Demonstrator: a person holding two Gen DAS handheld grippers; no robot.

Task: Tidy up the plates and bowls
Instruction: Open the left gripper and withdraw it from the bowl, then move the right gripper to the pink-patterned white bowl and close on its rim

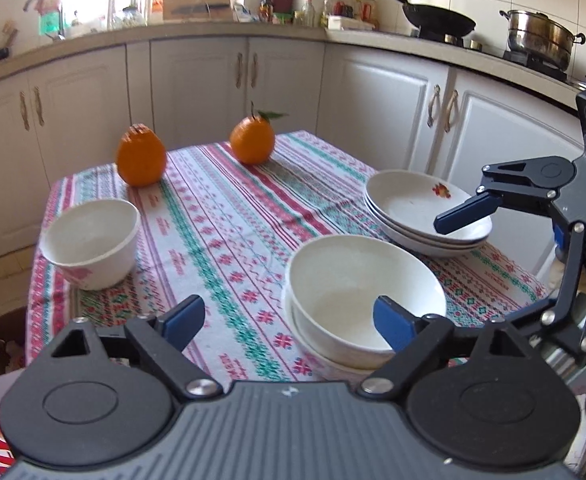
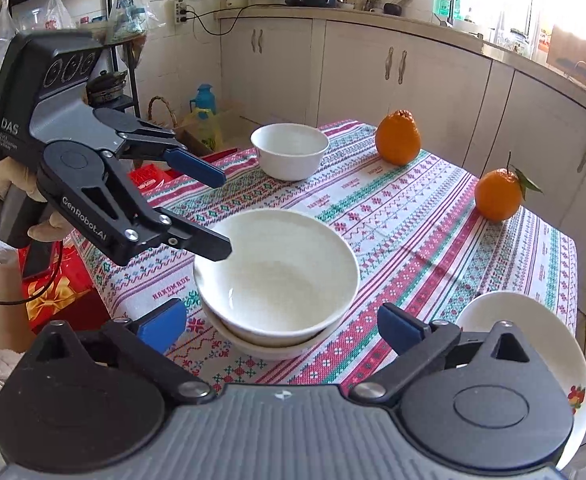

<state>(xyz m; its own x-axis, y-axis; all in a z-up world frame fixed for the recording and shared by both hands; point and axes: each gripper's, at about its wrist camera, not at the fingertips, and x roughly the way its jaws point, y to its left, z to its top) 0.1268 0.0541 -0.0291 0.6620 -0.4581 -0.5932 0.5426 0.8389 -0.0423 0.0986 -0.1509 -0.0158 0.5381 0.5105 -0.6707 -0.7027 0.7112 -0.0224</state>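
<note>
Bowls nested two deep near the counter's front edge, plates stacked three high just beside them to the right: both piles look finished. One small bowl left standing alone, well apart at the far left corner, likely next to gather. Two oranges at the back, untouched. Left gripper tilted down over the nested bowls, jaws wide, holding nothing. Right gripper angled down between the piles, jaws fully spread, empty.
</note>
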